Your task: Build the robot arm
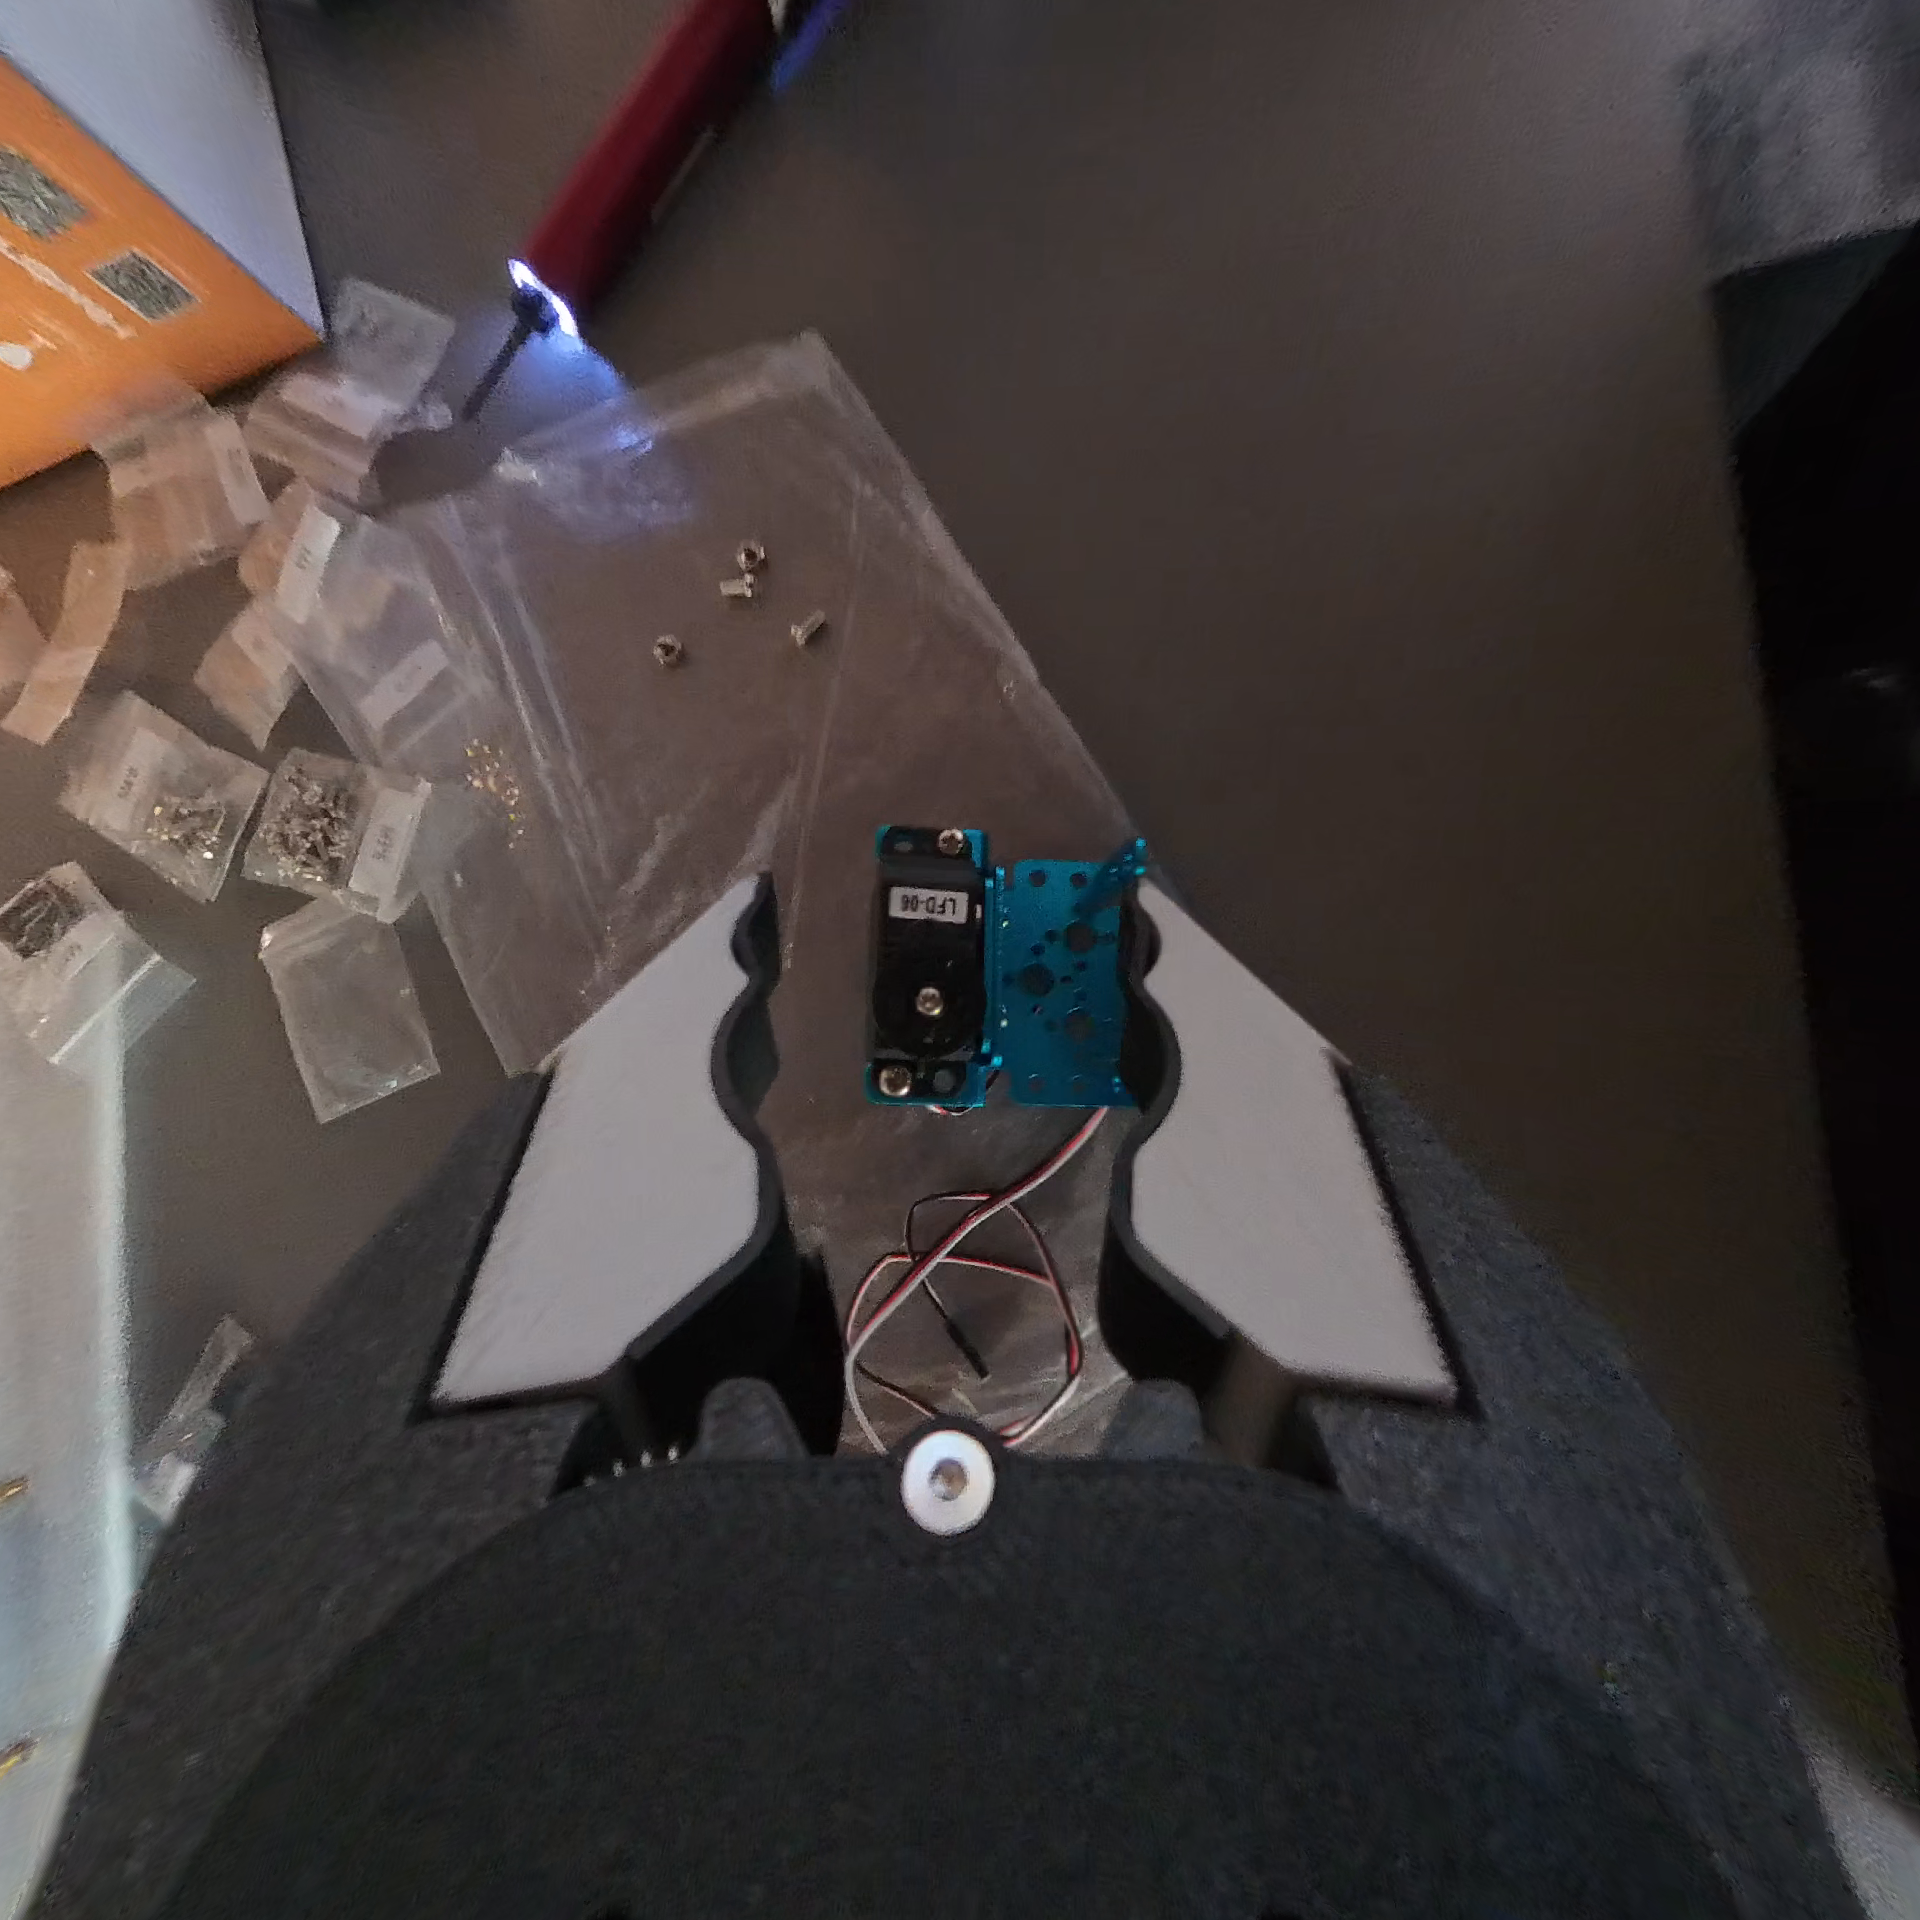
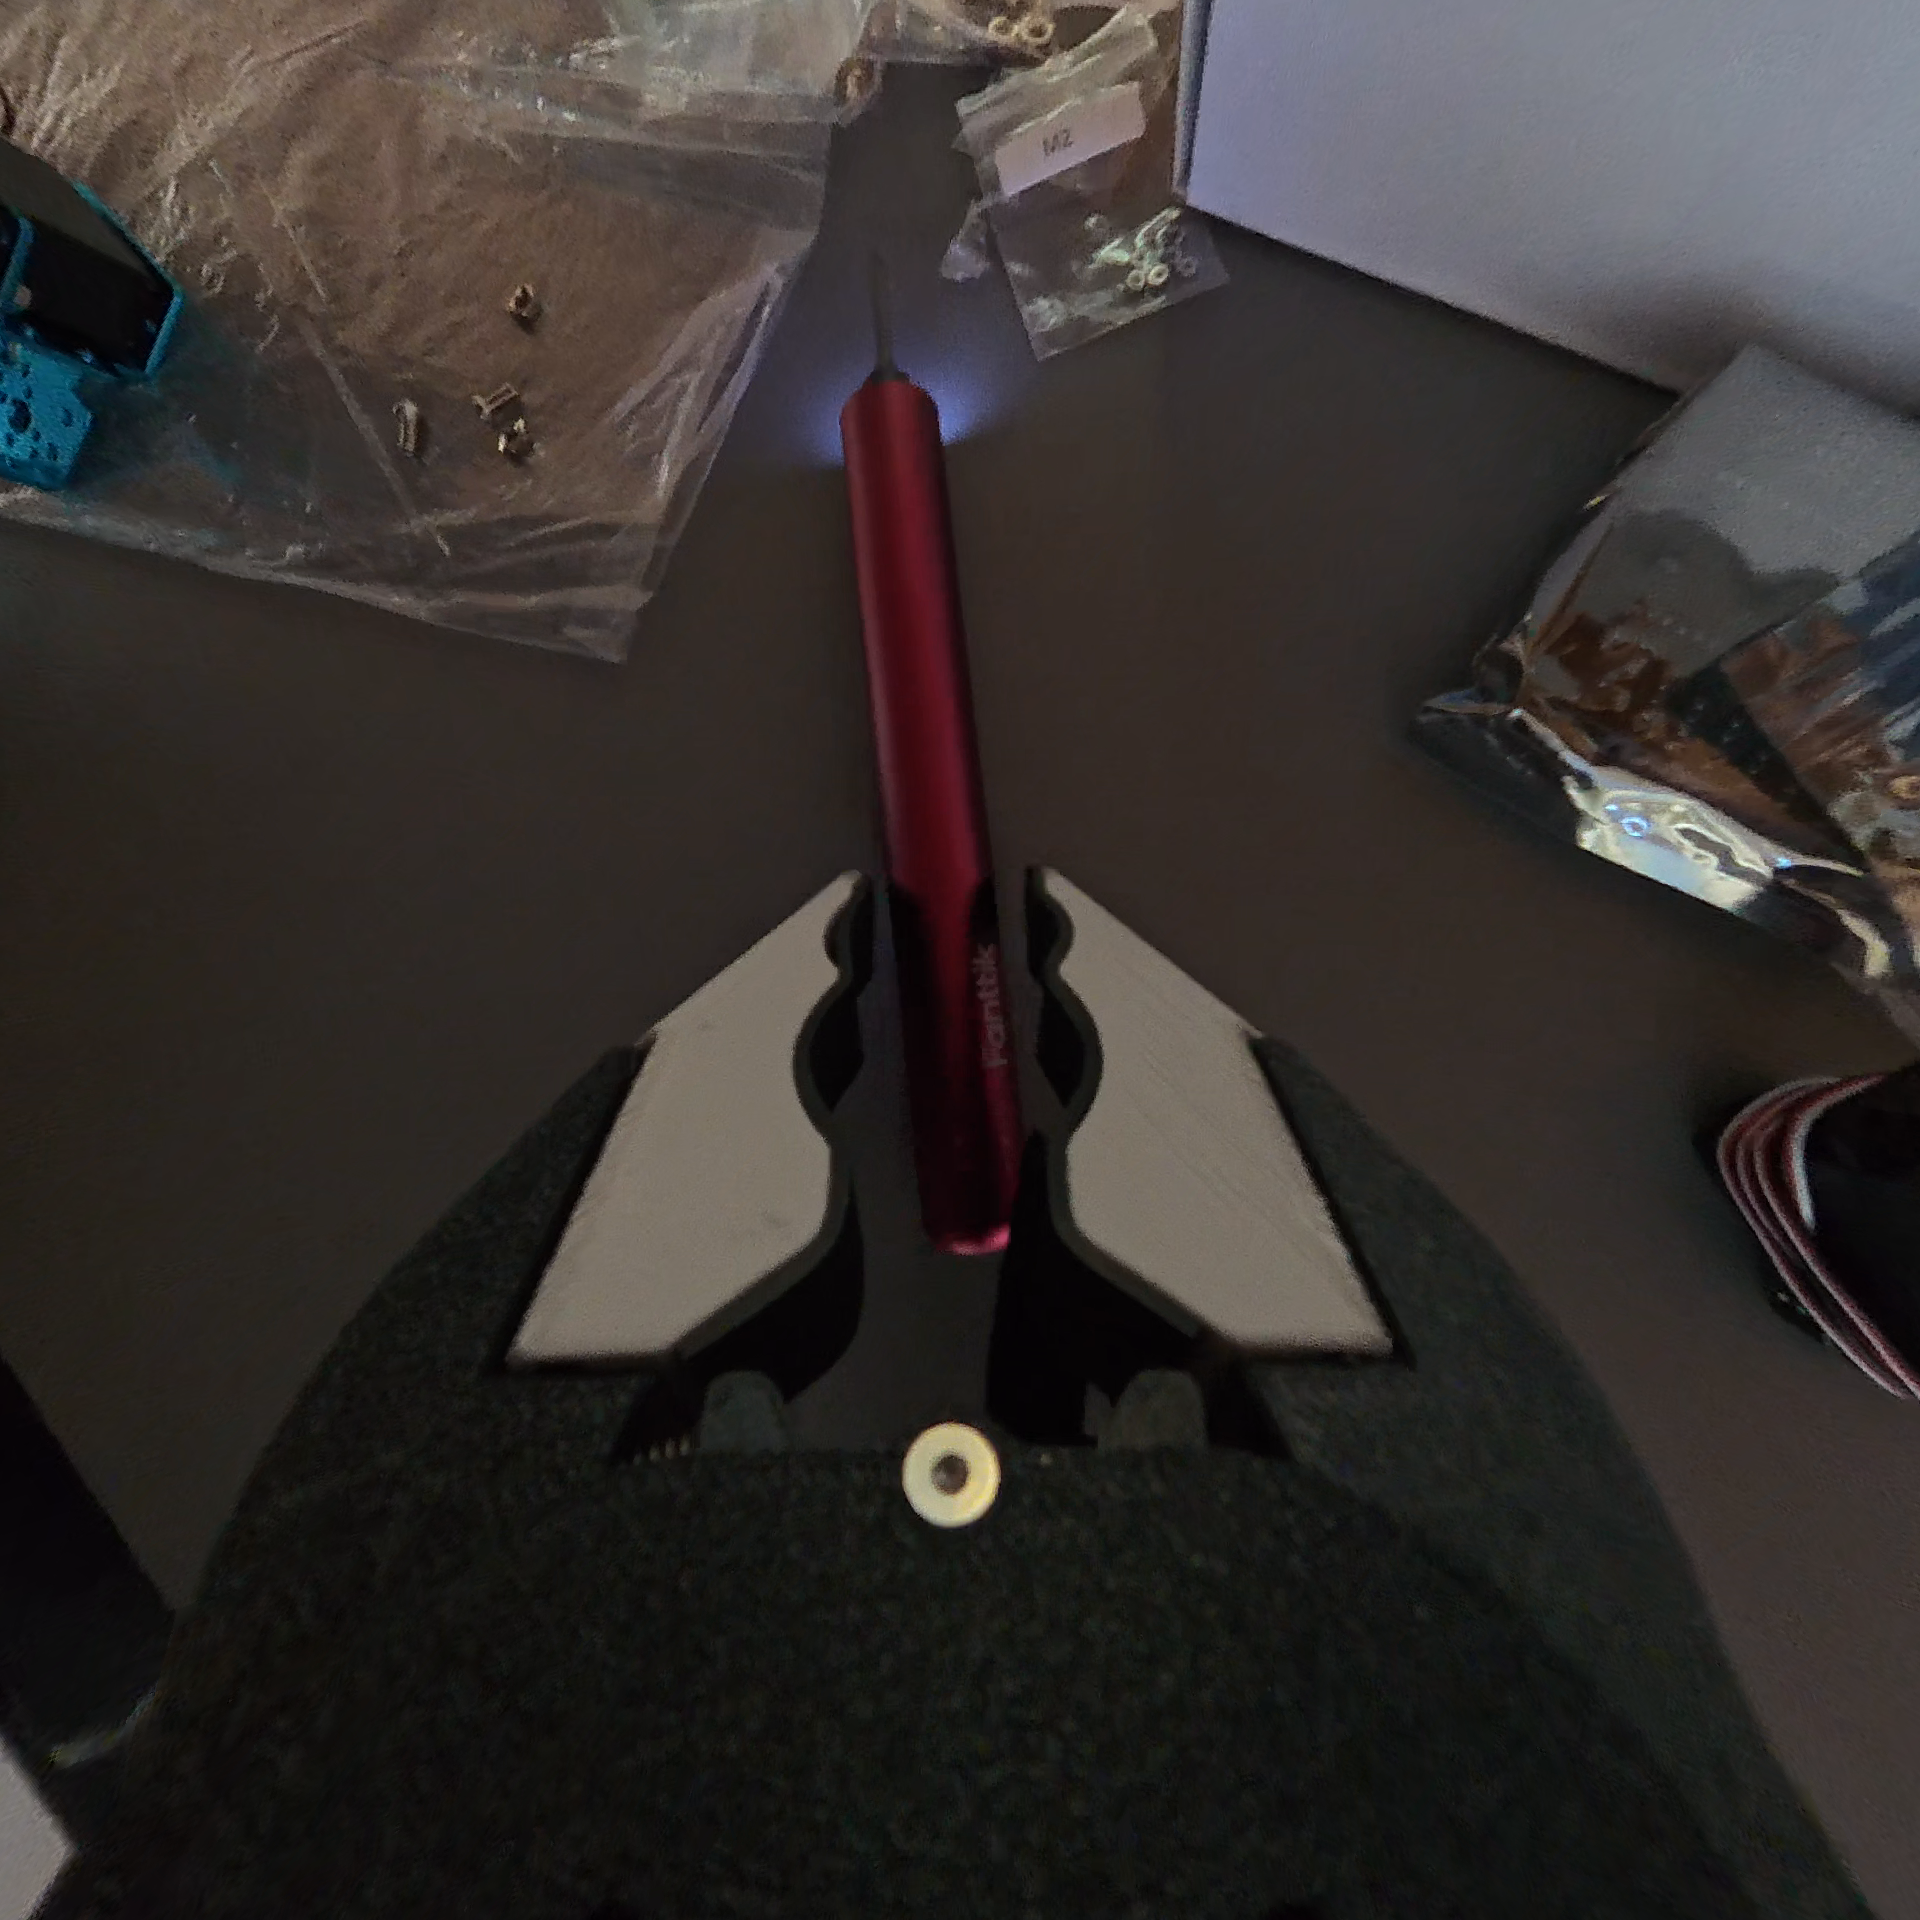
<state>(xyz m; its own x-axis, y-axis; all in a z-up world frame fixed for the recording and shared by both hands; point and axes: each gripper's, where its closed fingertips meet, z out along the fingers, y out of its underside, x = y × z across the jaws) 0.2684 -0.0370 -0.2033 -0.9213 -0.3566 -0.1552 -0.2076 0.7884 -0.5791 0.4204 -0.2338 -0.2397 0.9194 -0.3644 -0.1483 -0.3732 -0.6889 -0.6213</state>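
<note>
left gripper (image 1: pixel 951 987): wide, straddling servo in blue bracket (image 1: pixel 971 971), rigid, light | right gripper (image 2: pixel 945 997): clamped on red electric screwdriver (image 2: pixel 920 727), smooth, slippery barrel

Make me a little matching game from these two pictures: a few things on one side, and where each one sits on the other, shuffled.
Things:
1. red screwdriver
2. blue bracket with black servo
3. loose screws
4. silver foil bag

Places:
A. scattered on the large clear plastic bag
B. clamped in the right claw, tip pointing away
C. lying at the right edge of the right wrist view
D. between the fingers of the left claw, wires trailing back

Pairs: 1-B, 2-D, 3-A, 4-C
</note>
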